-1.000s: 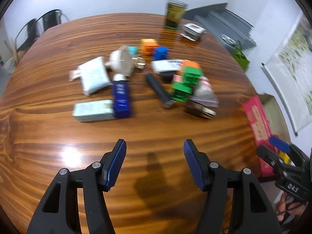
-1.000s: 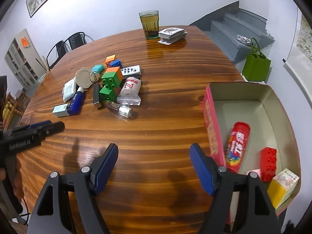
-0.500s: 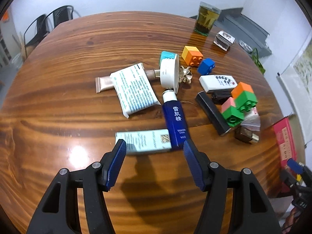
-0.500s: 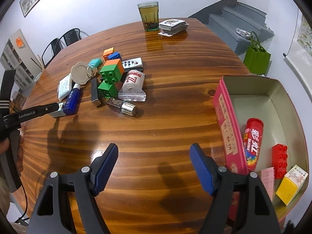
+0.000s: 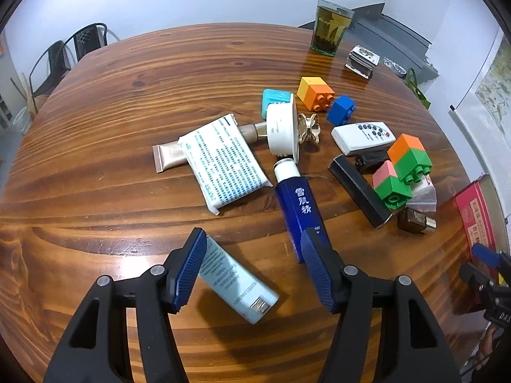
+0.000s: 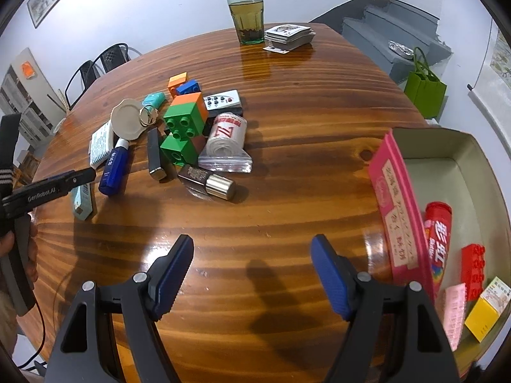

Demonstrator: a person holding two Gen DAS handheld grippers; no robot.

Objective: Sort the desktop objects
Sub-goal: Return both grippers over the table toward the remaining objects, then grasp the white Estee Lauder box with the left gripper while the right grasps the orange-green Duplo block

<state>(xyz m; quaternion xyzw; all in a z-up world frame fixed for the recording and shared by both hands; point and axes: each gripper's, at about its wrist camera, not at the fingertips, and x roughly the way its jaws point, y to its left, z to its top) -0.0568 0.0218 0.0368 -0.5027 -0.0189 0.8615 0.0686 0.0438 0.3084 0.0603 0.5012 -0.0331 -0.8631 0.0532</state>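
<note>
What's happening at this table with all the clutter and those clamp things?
A person holds a two-finger clamp in each hand, sorting table clutter into a pink box. The left gripper hangs open around a pale blue tube, not yet gripping. The right gripper is open and empty over bare wood beside the box.

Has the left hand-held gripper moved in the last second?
Yes. The left hand-held gripper closed in on the pale blue box, which now lies between its open jaws.

Round wooden table; tubes, blocks, remote, glass.
</note>
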